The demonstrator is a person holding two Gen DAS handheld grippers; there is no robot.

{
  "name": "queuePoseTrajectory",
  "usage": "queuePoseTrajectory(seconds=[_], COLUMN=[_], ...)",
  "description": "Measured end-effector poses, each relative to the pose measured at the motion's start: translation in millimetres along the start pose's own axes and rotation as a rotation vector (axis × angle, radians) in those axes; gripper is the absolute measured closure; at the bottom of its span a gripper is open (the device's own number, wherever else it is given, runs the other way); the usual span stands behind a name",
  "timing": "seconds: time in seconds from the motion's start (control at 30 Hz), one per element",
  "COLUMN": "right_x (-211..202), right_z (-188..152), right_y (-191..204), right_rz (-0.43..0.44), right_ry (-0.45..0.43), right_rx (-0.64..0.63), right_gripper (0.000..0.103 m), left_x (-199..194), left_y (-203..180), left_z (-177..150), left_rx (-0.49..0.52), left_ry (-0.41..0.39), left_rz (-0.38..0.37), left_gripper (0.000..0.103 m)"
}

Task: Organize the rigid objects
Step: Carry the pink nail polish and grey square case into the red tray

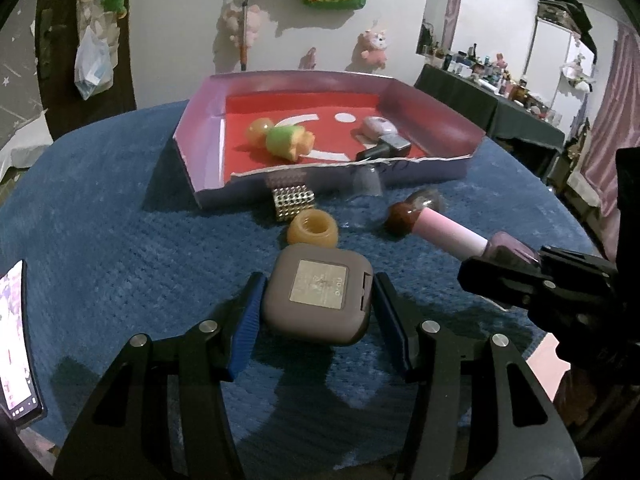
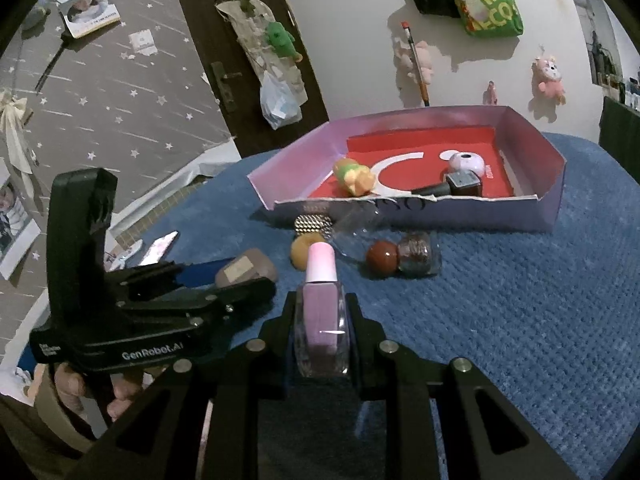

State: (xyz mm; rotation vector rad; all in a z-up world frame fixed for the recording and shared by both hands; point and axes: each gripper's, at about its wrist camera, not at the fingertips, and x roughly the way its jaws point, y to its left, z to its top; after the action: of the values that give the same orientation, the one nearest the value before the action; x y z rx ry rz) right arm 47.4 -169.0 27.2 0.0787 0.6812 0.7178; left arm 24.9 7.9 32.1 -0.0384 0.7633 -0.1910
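Note:
My left gripper (image 1: 318, 282) is shut on a grey square compact case (image 1: 318, 300), its blue pads (image 1: 246, 312) pressing both sides just above the blue cloth. My right gripper (image 2: 320, 300) is shut on a purple nail polish bottle (image 2: 320, 320) whose pink cap (image 2: 320, 262) points forward. In the left wrist view that bottle (image 1: 510, 246) and the right gripper (image 1: 498, 266) are at the right edge. Ahead stands a purple box (image 1: 200, 128) with a red floor, holding a green and yellow toy (image 1: 290, 142), a pale round device (image 1: 378, 126) and a dark bottle (image 1: 386, 148).
On the blue cloth (image 1: 120, 208) before the box lie a cube of metal beads (image 1: 292, 202), an amber ring (image 1: 313, 232), a clear glass (image 1: 366, 184) and a bottle with a brown round cap (image 1: 416, 210). A phone (image 1: 14, 344) rests at the left table edge.

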Motion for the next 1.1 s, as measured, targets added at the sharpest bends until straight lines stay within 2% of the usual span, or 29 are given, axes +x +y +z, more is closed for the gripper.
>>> queuePoseTrajectory(seconds=[0.3, 0.6, 0.8, 0.97, 1.1], right_x=[-12.6, -17.9, -8.4, 4.0, 17.3], right_z=[16.8, 51.9, 75.8, 95.1, 108.8], right_y=[1.6, -3.1, -13.2, -30.5, -46.3], right_rz=[0.026, 0.043, 0.019, -0.056, -0.084], right_ry=[-0.032, -0.034, 0.04, 0.12, 0.186], right_rx=[-0.007, -0.038, -0.053, -0.062, -0.061], right_gripper=[0.08, 0.08, 0.08, 0.08, 0.08], left_x=[-9.6, -13.0, -0.8, 15.1, 26.7], left_y=[-5.5, -5.0, 0.4, 7.1, 14.5], left_z=[12.9, 38.6, 55.6, 69.3, 81.8], left_rx=[0.019, 0.04, 0.042, 0.015, -0.009], left_ry=[-0.027, -0.045, -0.006, 0.033, 0.052], left_rz=[-0.04, -0.067, -0.078, -0.099, -0.105], left_gripper=[0.051, 0.051, 0.051, 0.051, 0.051])
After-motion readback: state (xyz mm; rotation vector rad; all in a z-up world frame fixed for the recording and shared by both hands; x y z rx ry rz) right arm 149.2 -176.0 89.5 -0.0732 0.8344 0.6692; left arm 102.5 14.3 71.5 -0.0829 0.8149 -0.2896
